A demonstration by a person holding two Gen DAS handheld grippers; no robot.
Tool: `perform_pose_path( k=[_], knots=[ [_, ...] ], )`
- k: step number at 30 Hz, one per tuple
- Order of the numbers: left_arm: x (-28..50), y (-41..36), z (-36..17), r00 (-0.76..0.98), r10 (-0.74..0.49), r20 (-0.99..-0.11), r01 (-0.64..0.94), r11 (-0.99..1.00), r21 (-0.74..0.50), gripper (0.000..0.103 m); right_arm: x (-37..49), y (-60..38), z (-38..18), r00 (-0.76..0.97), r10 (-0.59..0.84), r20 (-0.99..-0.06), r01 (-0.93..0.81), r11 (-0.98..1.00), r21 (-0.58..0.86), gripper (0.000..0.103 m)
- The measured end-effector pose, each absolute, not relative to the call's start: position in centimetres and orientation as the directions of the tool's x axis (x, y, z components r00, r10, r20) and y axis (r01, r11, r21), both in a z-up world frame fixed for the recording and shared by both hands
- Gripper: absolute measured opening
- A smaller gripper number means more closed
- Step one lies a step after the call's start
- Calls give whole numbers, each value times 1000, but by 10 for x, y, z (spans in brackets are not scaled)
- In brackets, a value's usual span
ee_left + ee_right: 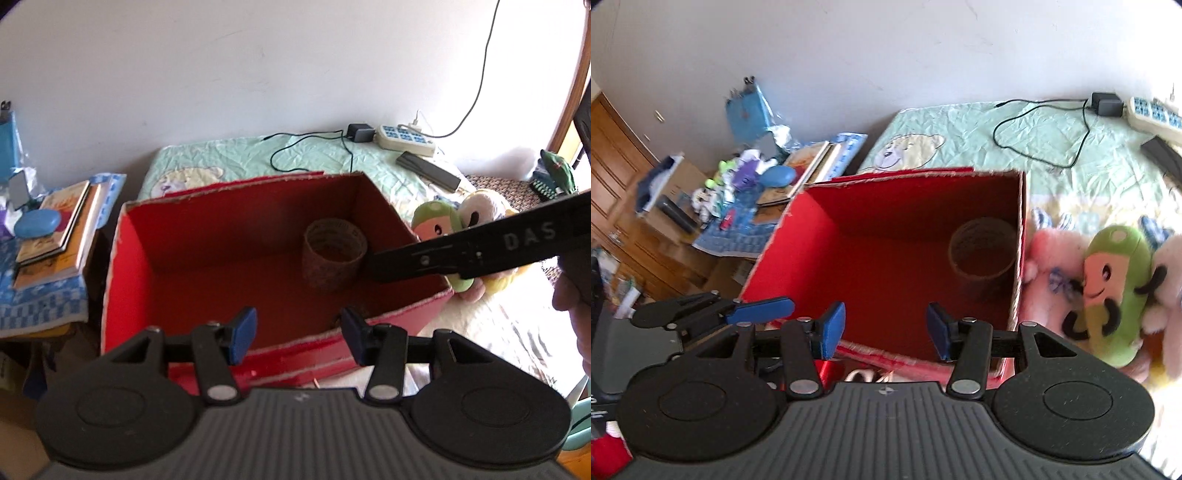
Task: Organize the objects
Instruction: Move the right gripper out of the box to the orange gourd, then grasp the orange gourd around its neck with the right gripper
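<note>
Left wrist view. The left gripper (299, 334) was spread wide and held nothing; its two blue pads flanked the near wall of one red box (129, 266). The box stood open on the bed (229, 151). It contained one roll of tape (334, 258), standing on its edge toward the far right corner. The side of the right gripper (480, 247) crossed the box's right rim, its tip close to the roll; from this view I cannot tell how its jaws stood. Two plush toys with green parts (436, 219) lay just outside the right wall, partly hidden behind that gripper. Beyond the box, the bed carried one power strip (404, 139), one black adapter (360, 132) with its cable, and one dark flat bar (428, 170). To the left, one stack of books (70, 229) bore one blue oval case (37, 222).

Right wrist view. The right gripper (884, 332) was released and empty, positioned over the near edge of the red box (790, 254). The one roll of tape (982, 254) stood inside against the right wall. One green plush toy (1115, 295) lay just right of the box, pressed between pink plush material (1052, 266). The left gripper (757, 312) appeared at the left, near the box's near left corner.
</note>
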State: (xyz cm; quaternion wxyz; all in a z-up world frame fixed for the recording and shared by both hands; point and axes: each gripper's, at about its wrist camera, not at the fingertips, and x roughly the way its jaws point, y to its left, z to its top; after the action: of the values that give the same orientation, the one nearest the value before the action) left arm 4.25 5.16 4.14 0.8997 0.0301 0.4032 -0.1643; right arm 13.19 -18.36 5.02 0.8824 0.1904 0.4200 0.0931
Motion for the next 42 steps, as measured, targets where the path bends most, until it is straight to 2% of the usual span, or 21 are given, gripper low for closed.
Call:
perform_pose_path(
  k=[2, 3, 9, 17, 28, 42],
  knots=[
    [37, 49, 39, 621, -252, -742, 304, 950, -69, 51, 123, -186, 48, 632, 344, -694, -4, 898, 441, 50],
    [33, 48, 39, 623, -242, -744, 296, 953, -62, 51, 119, -189, 46, 586, 419, -693, -108, 889, 445, 49],
    [8, 46, 34, 618, -217, -756, 258, 964, -66, 51, 99, -204, 29, 569, 505, -649, -95, 825, 558, 45],
    [-17, 30, 22, 587, -230, -776, 256, 962, -92, 47, 82, -207, 5, 525, 528, -667, -104, 818, 565, 42],
    [-36, 13, -10, 459, -321, -828, 258, 940, -222, 44, 71, -217, -40, 424, 590, -687, -60, 775, 629, 41],
    [-22, 2, -39, 406, -288, -867, 280, 943, -182, 45, 62, -227, -64, 362, 669, -650, 1, 696, 718, 41]
  ],
)
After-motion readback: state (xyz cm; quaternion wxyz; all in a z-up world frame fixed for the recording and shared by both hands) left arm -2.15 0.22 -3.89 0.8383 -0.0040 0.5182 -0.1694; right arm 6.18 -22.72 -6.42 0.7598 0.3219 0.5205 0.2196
